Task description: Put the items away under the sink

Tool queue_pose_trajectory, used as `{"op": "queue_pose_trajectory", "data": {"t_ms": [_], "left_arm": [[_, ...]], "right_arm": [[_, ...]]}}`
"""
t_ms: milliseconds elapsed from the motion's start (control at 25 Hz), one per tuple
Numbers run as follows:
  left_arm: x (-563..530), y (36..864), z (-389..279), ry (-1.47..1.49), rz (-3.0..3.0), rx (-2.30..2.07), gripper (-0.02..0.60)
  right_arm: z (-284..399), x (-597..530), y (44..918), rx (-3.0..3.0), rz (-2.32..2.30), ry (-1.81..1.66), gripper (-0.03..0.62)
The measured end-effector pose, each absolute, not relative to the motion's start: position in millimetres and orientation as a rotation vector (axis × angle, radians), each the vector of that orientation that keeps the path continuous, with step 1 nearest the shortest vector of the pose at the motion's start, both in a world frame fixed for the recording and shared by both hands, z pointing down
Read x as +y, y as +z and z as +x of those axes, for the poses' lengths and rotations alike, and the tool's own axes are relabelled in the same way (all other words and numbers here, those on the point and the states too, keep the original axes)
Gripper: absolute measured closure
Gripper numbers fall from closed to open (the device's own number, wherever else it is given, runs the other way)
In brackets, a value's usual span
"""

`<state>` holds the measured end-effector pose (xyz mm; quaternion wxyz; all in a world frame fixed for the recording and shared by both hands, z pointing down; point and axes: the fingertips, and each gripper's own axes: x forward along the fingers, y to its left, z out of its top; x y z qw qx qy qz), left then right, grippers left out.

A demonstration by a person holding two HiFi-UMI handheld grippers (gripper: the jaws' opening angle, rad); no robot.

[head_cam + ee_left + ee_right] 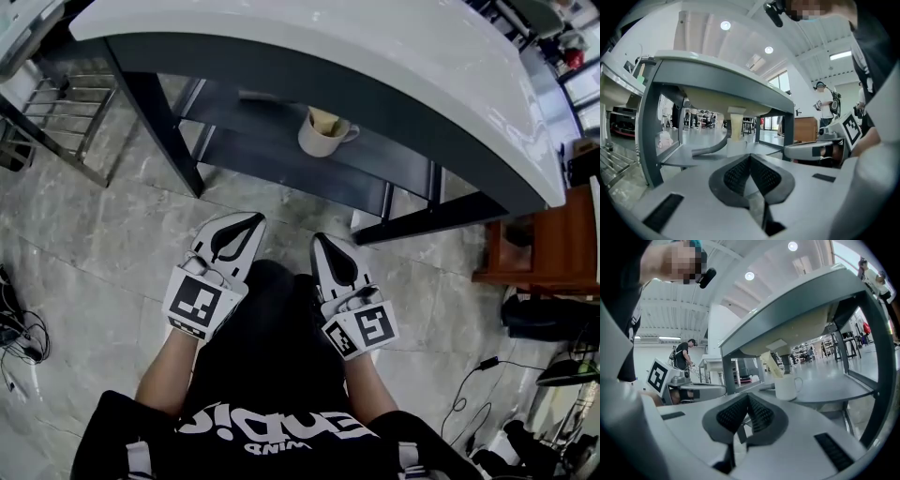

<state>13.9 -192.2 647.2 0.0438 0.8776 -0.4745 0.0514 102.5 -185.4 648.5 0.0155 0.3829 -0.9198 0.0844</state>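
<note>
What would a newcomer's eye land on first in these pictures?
A white mug with a pale strip sticking out stands on the dark shelf under the sink top. In front of it, the left gripper and right gripper sit side by side, both shut and empty.

I count two grippers, the left gripper (251,221) and the right gripper (321,240), and two marker cubes (197,302), one on each. Ahead of both there is one sink stand (375,56) with one shelf (253,117), one white mug (322,137) and one yellowish piece (323,119) in it. Outside the left gripper stands one metal rack (66,108), and outside the right gripper one wooden cabinet (553,244).
</note>
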Motion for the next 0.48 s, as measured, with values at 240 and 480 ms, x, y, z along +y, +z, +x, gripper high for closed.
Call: {"op": "queue_pose_trajectory", "data": {"t_ms": [240, 480], "left_arm": [[-182.1, 573.9, 24.1, 0.195, 2.706, -1.38, 0.561], [-162.5, 462.1, 17.3, 0.203, 2.684, -1.337, 0.561]], "right_arm": [[102.0, -179.9, 579.0, -2.82, 1.183, 0.351, 0.576], [91.9, -166.0, 458.1, -2.81, 1.189, 0.384, 0.576]]}}
